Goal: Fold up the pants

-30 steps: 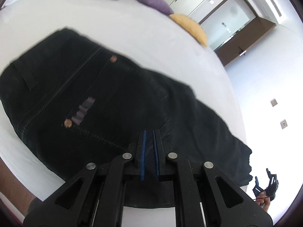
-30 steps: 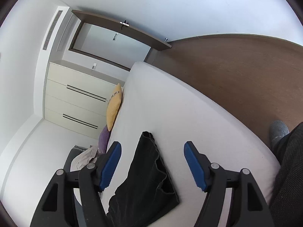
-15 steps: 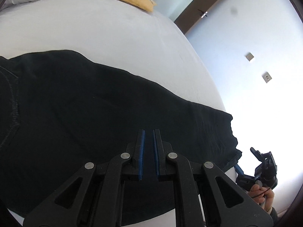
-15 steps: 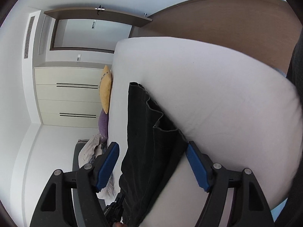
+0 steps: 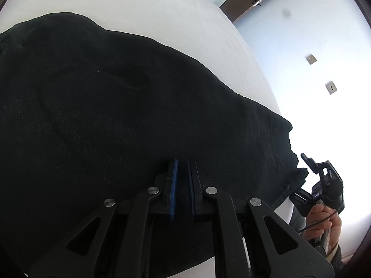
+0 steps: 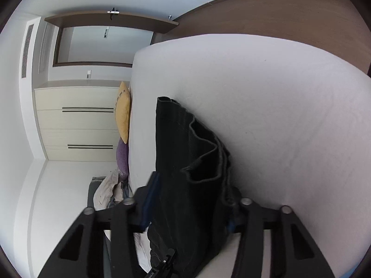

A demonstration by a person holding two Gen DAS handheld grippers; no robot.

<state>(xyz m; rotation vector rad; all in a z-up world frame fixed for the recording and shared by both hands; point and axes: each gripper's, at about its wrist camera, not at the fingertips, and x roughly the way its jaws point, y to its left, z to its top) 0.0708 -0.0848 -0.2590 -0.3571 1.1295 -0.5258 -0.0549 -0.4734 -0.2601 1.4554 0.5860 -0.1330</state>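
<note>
On the bed, the pants lay spread flat over the white sheet, their hem end at the bed's near edge. The left tongs hovered over the middle of the dark cloth with the blue pads nearly together and nothing between them; whether the tips touched the fabric could not be told. The right tongs had just been closing around the hem end, and the stacked leg openings sat between the pads, which looked to press on the cloth from both sides. A hand gripped the right tool's handle beyond the hem in the left view.

The cloth looked soft and limp, fairly light, with a thick stitched hem that gaped into loose loops. It would probably sag and slide apart if only one layer were caught, so the hold should take every layer at the hem together, close to a corner. The other tongs would do best pinching the same end's far corner, or pinning the middle as a fold line. A yellow pillow and a purple one lay well away at the head.
</note>
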